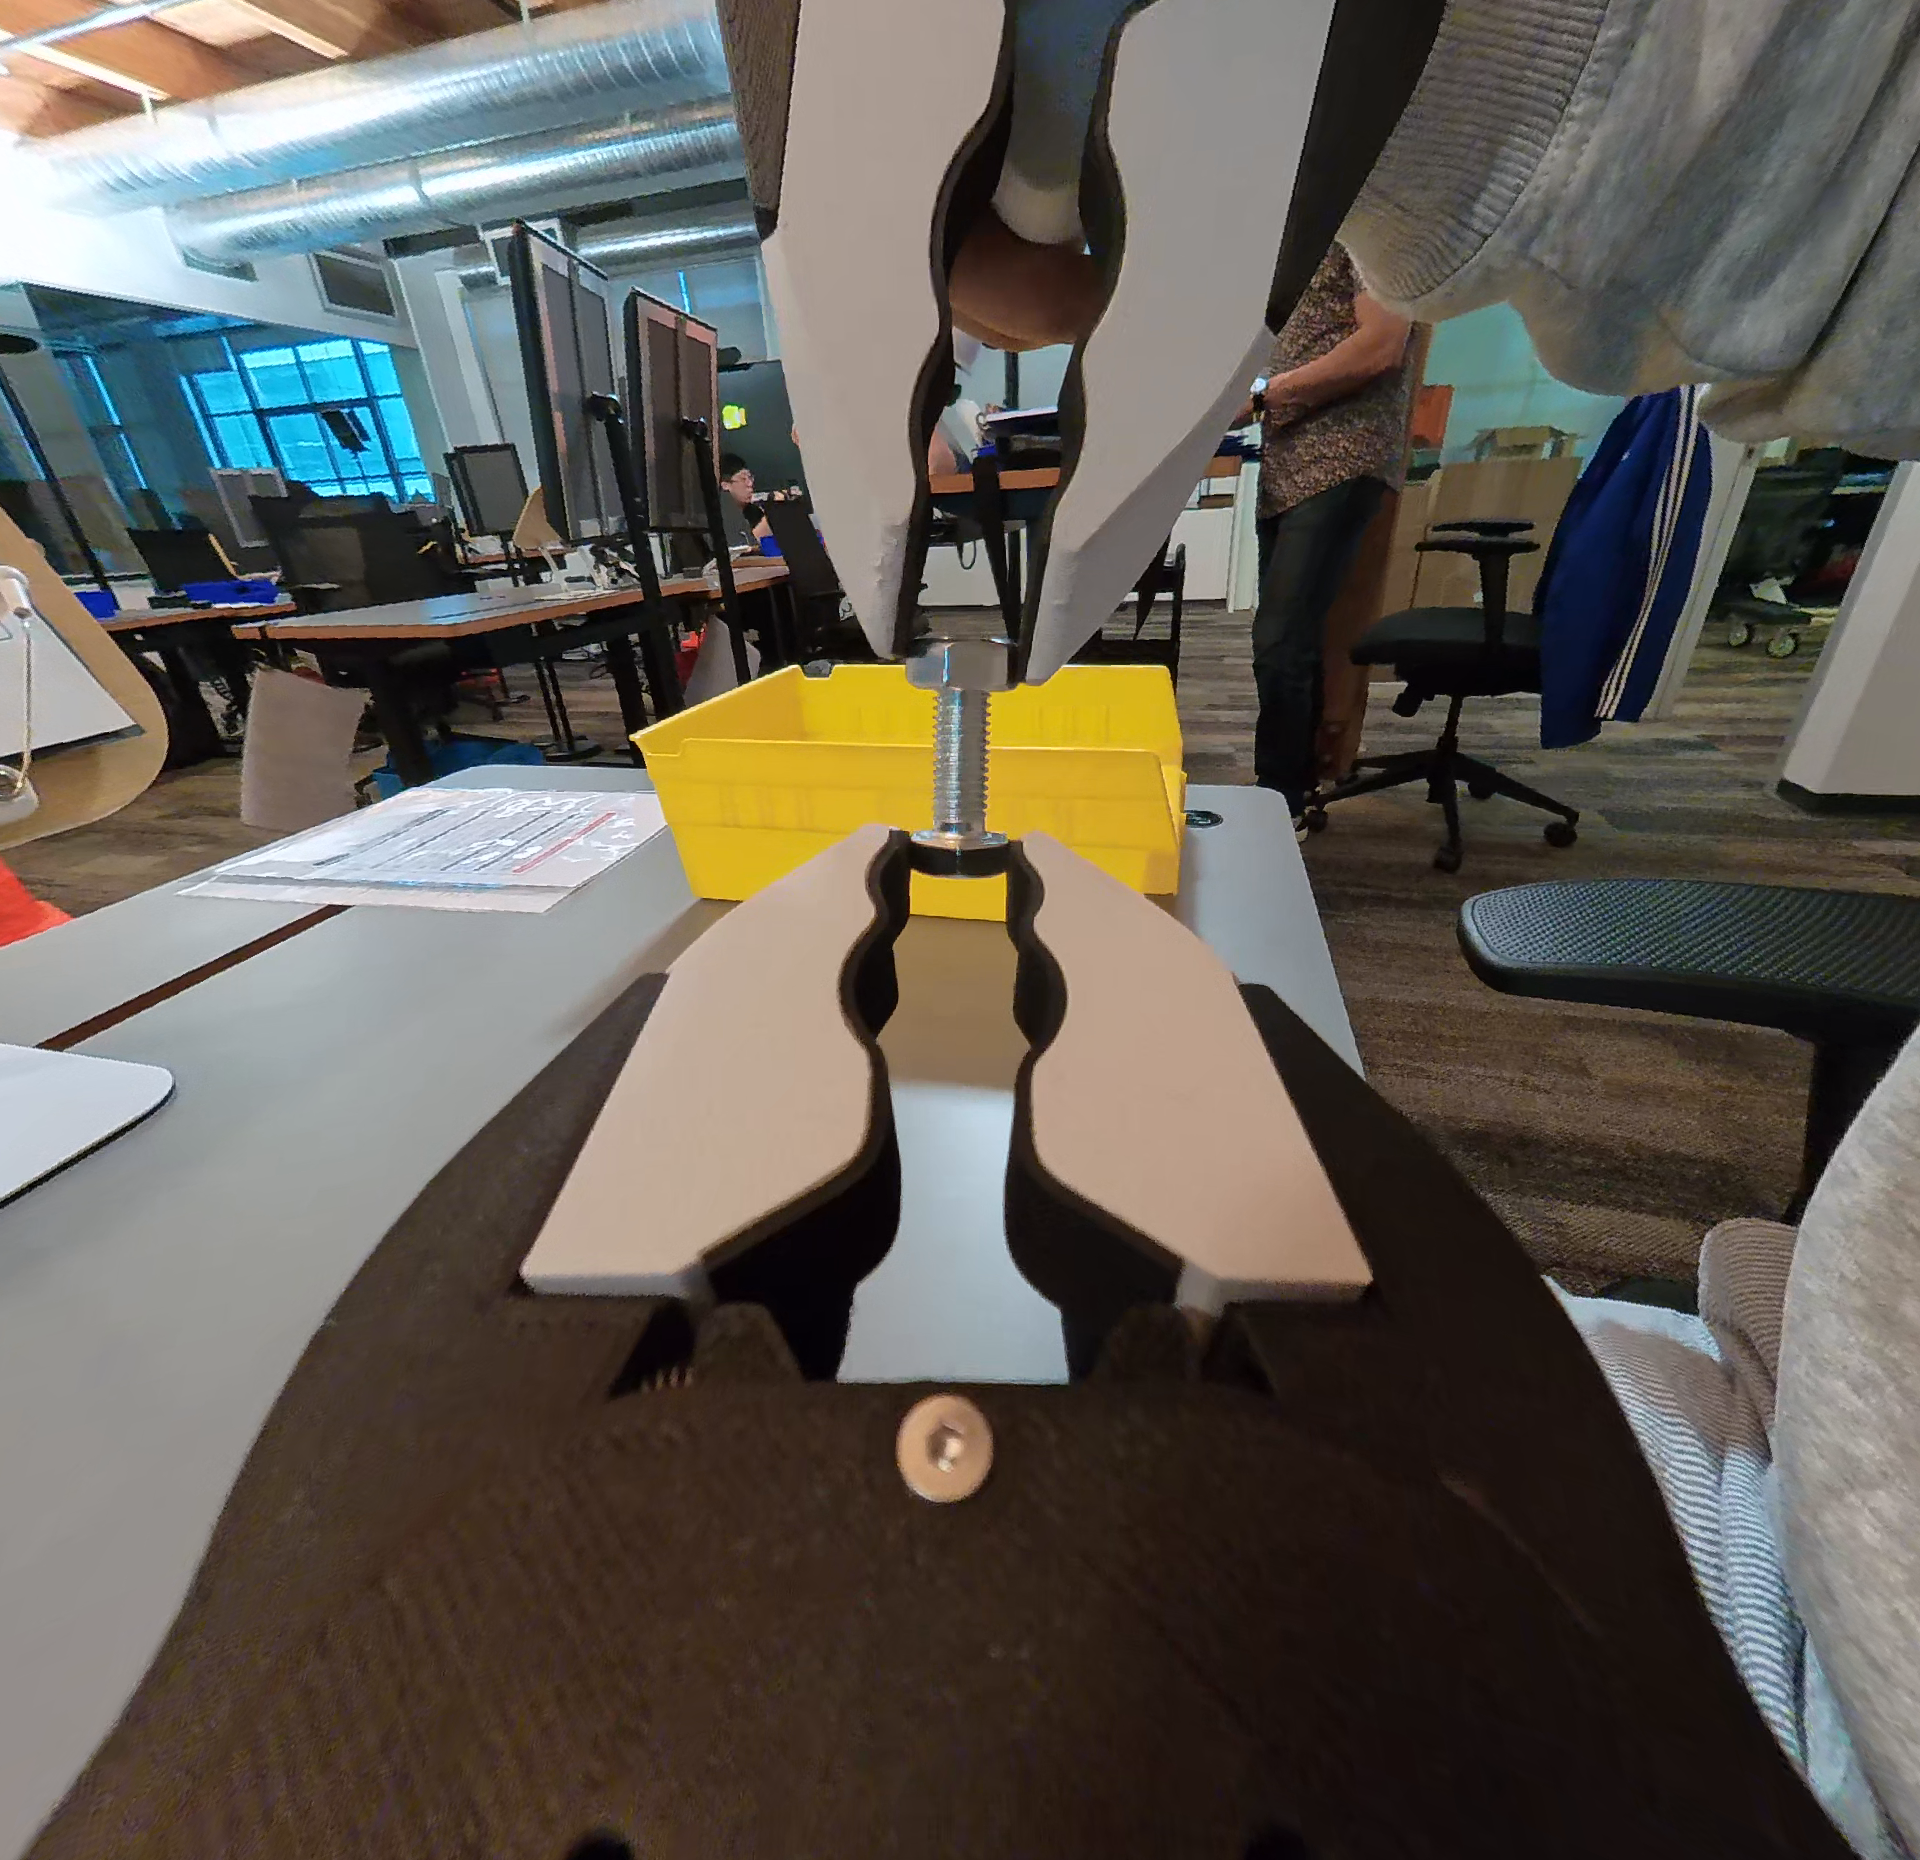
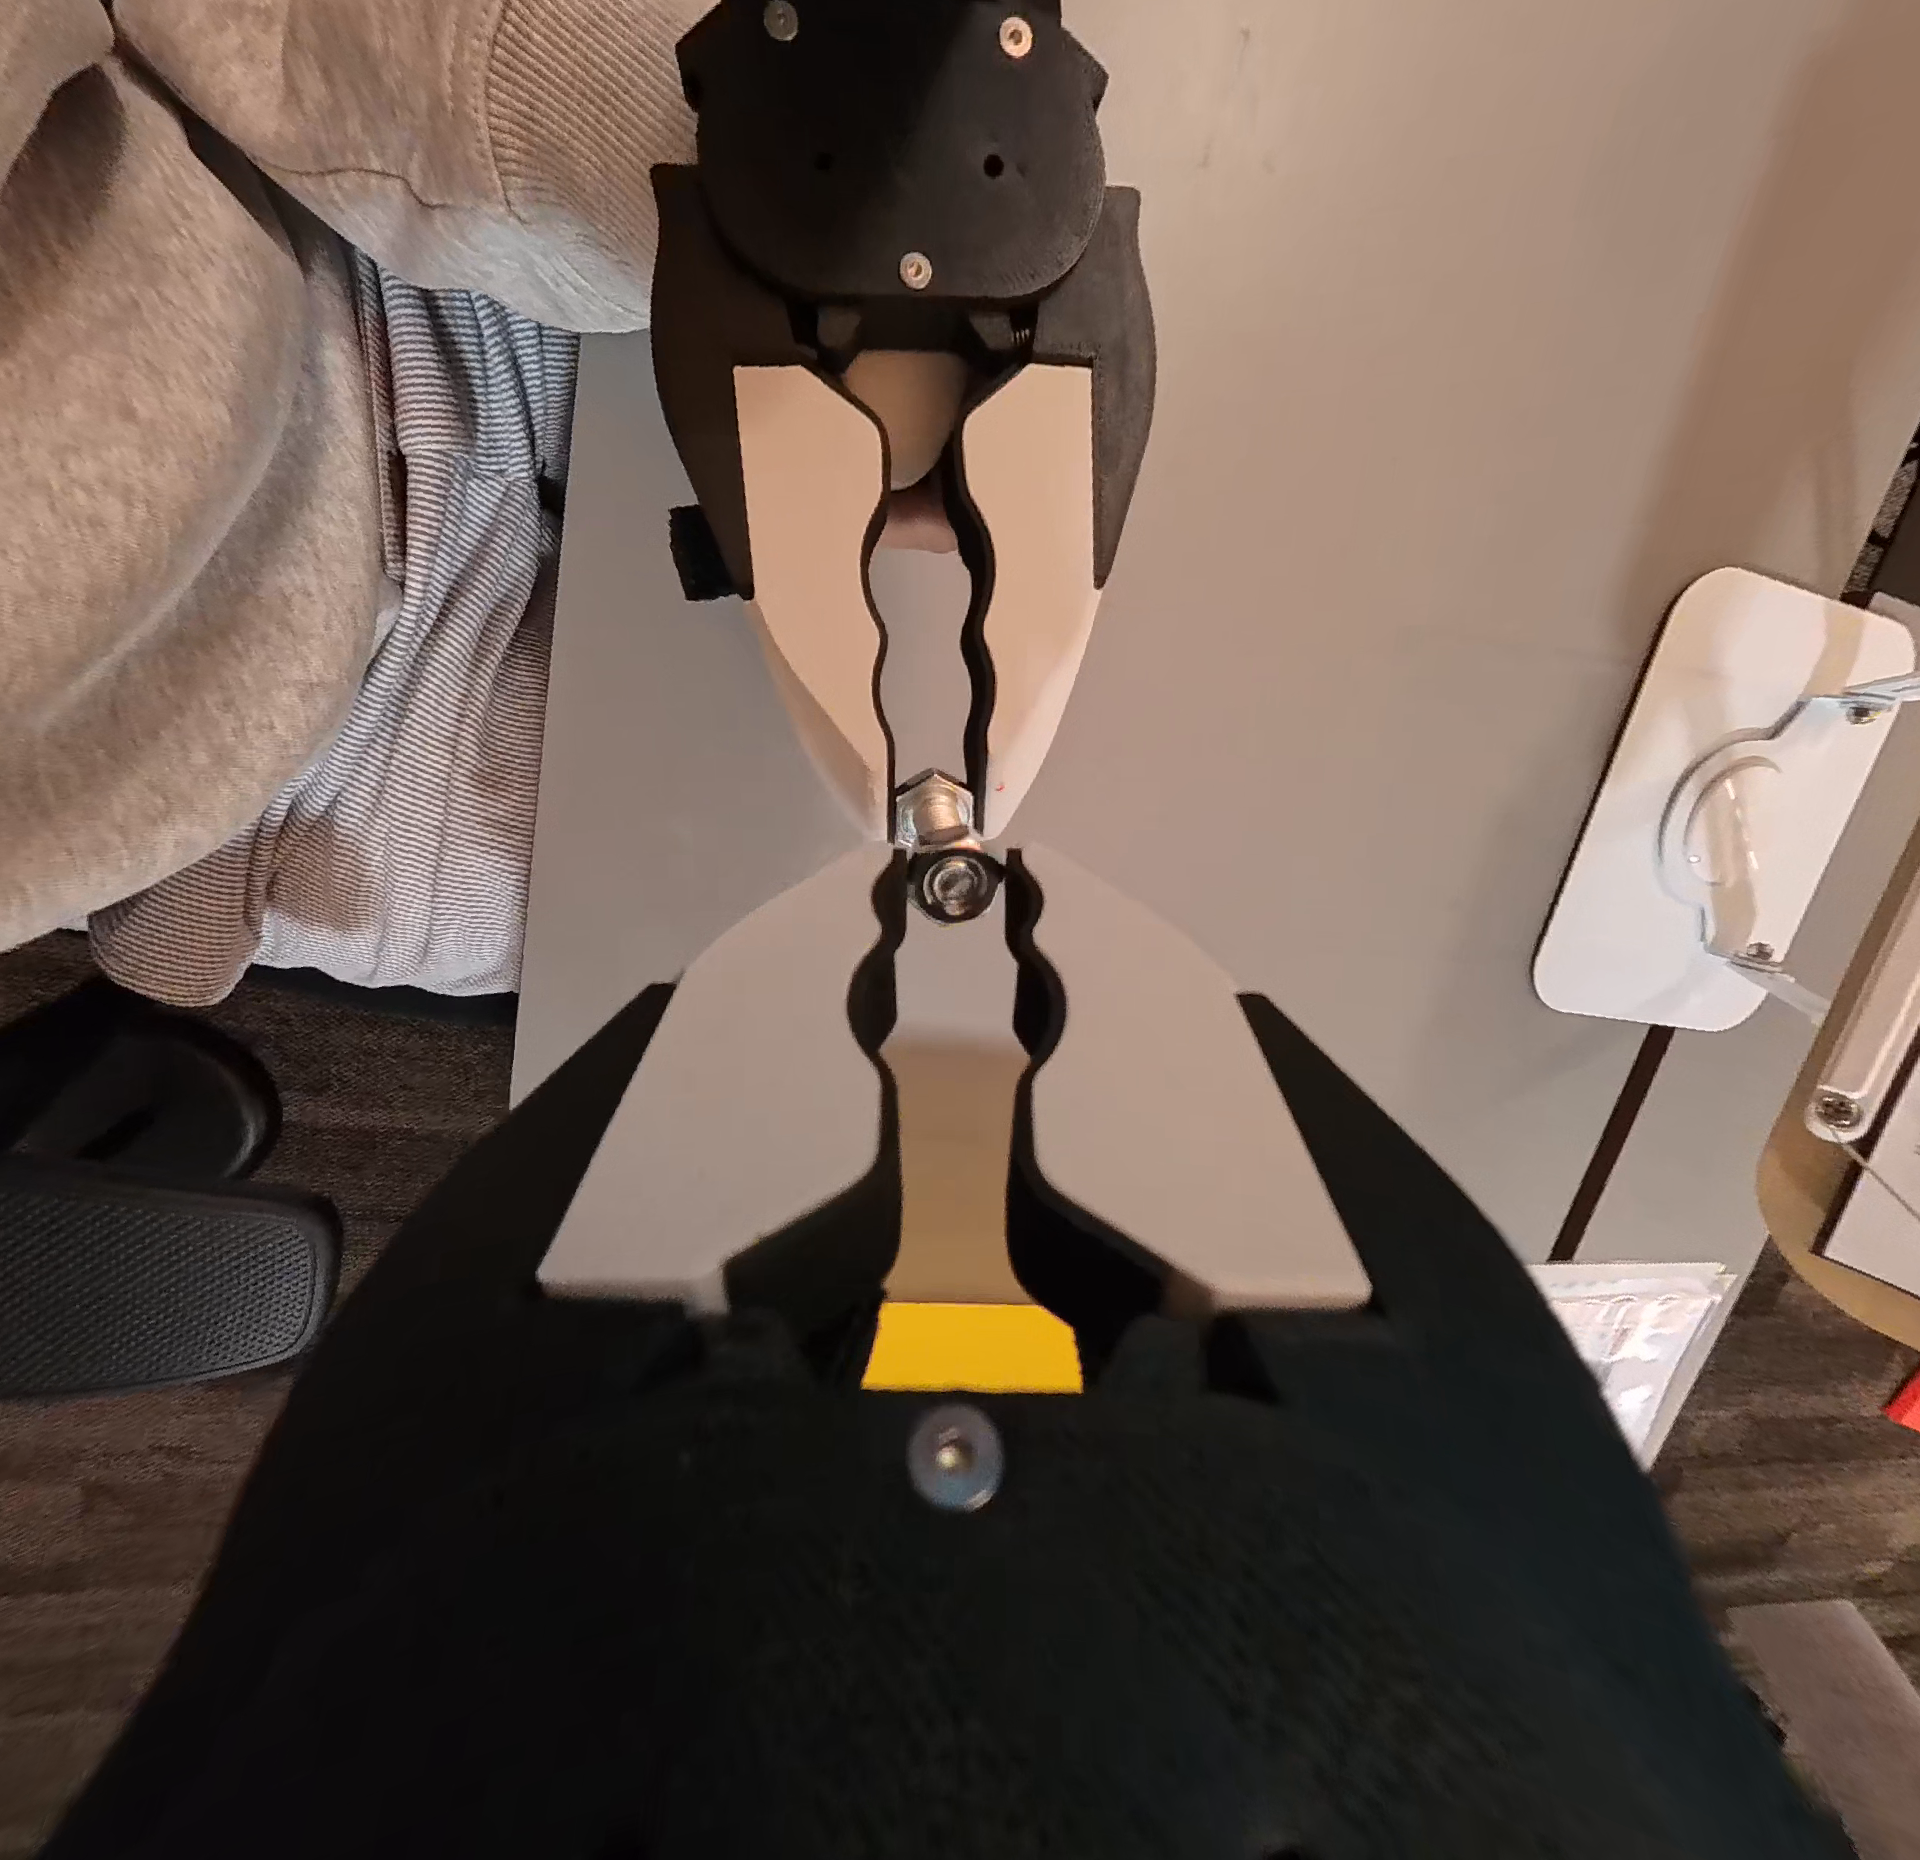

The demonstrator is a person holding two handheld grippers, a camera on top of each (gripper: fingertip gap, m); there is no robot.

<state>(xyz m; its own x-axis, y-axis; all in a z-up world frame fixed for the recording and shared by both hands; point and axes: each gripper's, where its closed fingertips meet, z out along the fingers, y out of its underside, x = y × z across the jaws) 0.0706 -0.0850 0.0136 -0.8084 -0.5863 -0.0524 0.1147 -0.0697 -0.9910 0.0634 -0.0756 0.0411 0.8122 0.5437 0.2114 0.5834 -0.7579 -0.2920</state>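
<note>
A silver threaded bolt (image 1: 961, 761) stands upright in mid-air above the grey table (image 1: 312, 1031), in front of a yellow bin (image 1: 904, 771). My left gripper (image 1: 956, 846) reaches in level and is shut on a silver nut (image 1: 954, 836) at the bolt's lower end, with a dark ring just under it. My right gripper (image 1: 961, 664) comes down from above and is shut on the bolt's hex head (image 1: 958, 659). In the right wrist view, my right gripper (image 2: 956, 865) looks straight down on the bolt head (image 2: 948, 891), and the left gripper (image 2: 932, 823) meets it tip to tip, holding the nut (image 2: 928, 797).
A printed sheet (image 1: 436, 844) lies left of the bin. A white stand base (image 2: 1714, 802) sits on the table (image 2: 1351, 460). A black chair armrest (image 1: 1683, 937) is beside the table's right edge. A person (image 1: 1330, 439) stands behind, among desks and monitors. My left and right fingertips are right by each other.
</note>
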